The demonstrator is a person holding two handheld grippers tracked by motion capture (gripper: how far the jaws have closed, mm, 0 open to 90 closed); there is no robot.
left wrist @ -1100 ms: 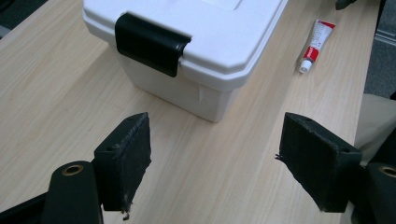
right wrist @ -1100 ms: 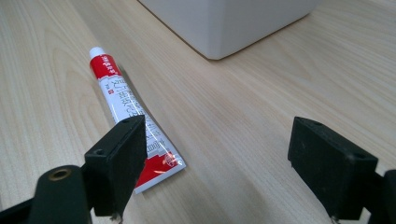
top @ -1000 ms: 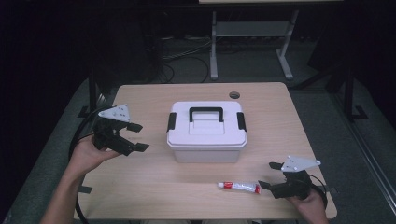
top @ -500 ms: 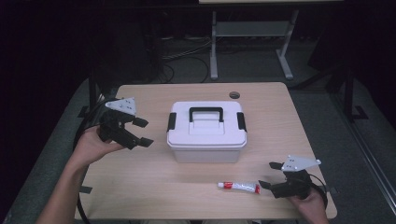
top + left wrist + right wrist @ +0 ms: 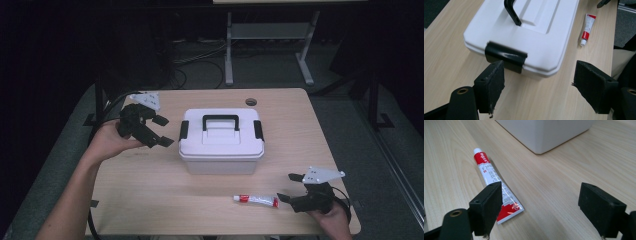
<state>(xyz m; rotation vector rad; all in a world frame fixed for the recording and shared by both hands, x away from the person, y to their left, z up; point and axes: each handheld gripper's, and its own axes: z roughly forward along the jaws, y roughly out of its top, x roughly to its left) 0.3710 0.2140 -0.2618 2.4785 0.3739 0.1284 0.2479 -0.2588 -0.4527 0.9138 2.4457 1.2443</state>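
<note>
A white lidded box (image 5: 221,141) with a black handle (image 5: 220,120) and black side latches stands mid-table. My left gripper (image 5: 163,131) hovers open just left of it, jaws aimed at the left latch (image 5: 506,56); the box (image 5: 529,32) lies close ahead in the left gripper view. A red-and-white tube (image 5: 256,200) lies flat near the front edge. My right gripper (image 5: 290,187) rests open at the tube's right end. In the right gripper view the tube (image 5: 496,186) lies by the left jaw, and the gripper (image 5: 541,207) holds nothing.
The wooden table (image 5: 150,200) has a round cable hole (image 5: 251,102) at the back. A metal stand (image 5: 270,45) and cables lie on the dark floor behind. Cables trail off the table's left side.
My left gripper has risen and moved right and away from the person, closing on the box's left latch. The right gripper and tube have stayed still.
</note>
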